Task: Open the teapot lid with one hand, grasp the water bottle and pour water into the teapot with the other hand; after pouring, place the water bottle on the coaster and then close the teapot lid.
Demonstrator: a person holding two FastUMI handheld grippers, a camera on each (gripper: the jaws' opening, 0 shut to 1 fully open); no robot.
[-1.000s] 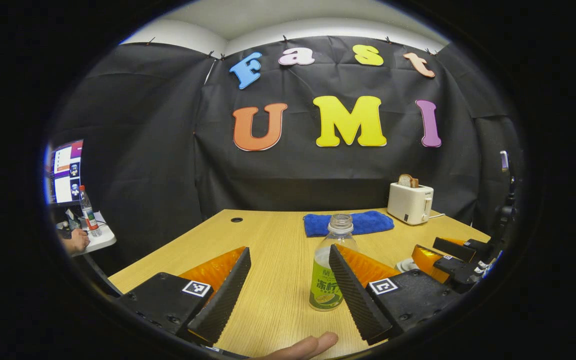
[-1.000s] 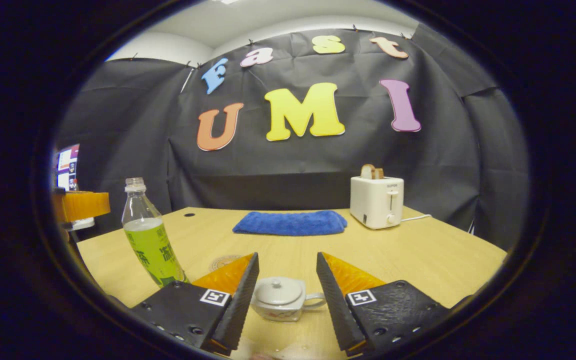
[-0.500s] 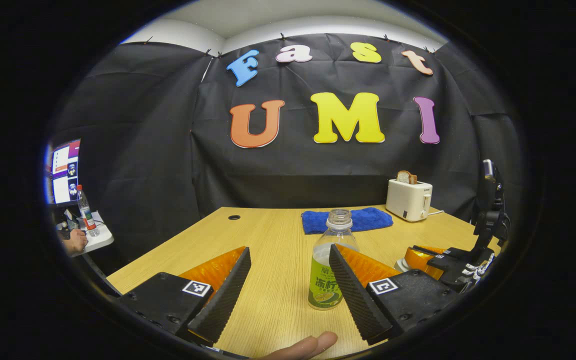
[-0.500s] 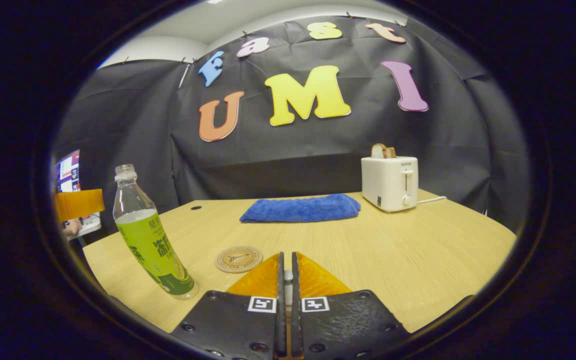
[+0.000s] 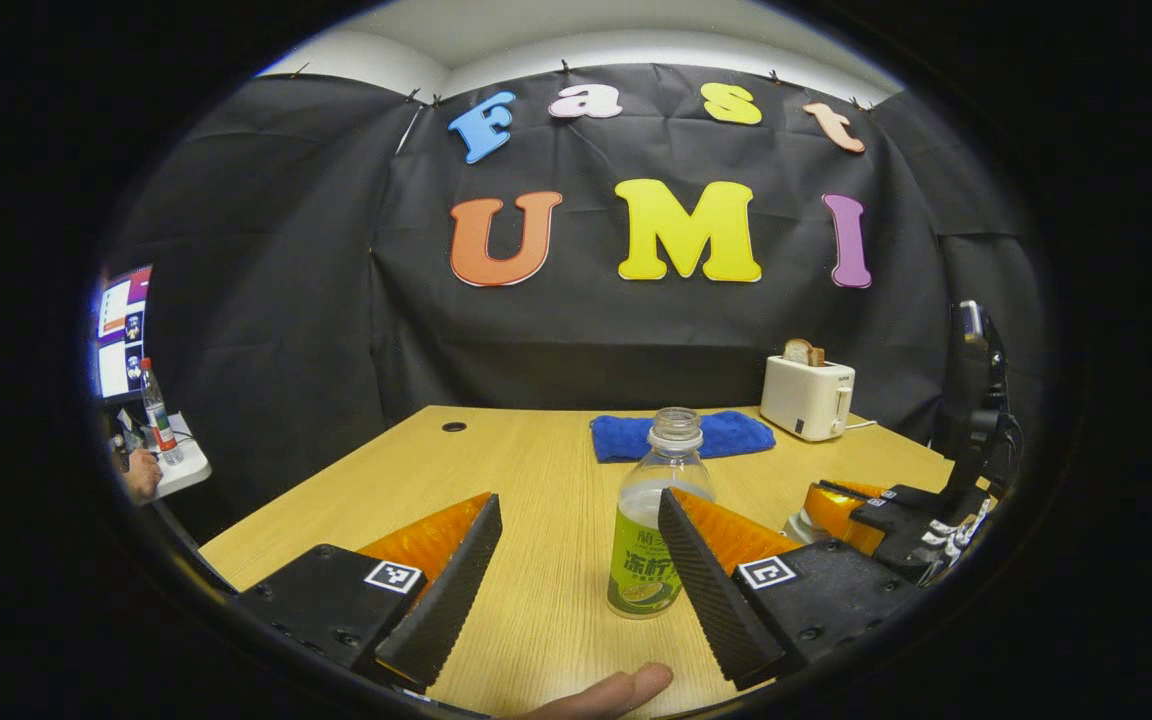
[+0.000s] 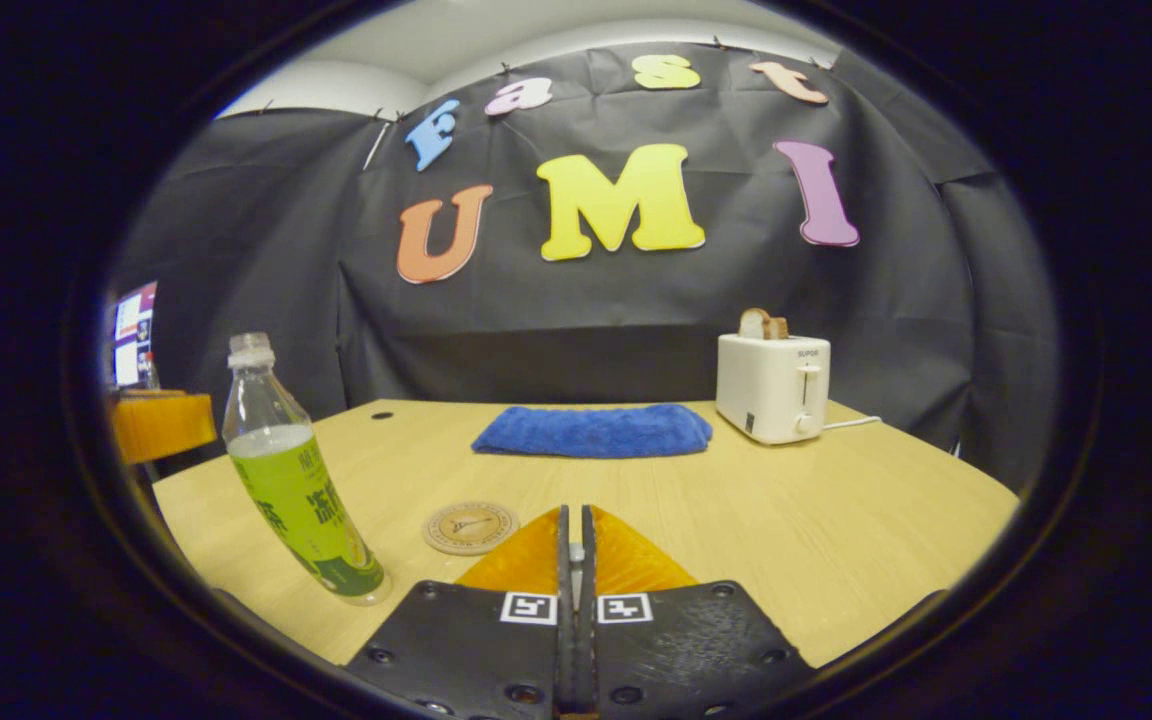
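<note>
A clear bottle (image 5: 654, 535) with a green label and no cap stands on the wooden table (image 5: 536, 470). It is just ahead of my open left gripper (image 5: 578, 505), partly behind that gripper's right finger. In the right gripper view the bottle (image 6: 298, 482) is at the left, with a round coaster (image 6: 471, 527) beside it. My right gripper (image 6: 573, 515) is shut on a thin white sliver, the teapot lid's knob (image 6: 573, 556). The teapot's body is hidden under its fingers. From the left gripper view, that right gripper (image 5: 841, 500) sits over a white bit of the teapot (image 5: 796, 525).
A folded blue towel (image 6: 591, 430) and a white toaster (image 6: 774, 388) holding bread stand at the back of the table. A person's fingertip (image 5: 606, 690) shows at the front edge. Off the table's left are a monitor (image 5: 121, 330) and a small side table.
One second ago my right gripper stood open around the white teapot; it has since shut on the lid knob. My left gripper has stayed open, and the bottle has drifted slightly left in its view.
</note>
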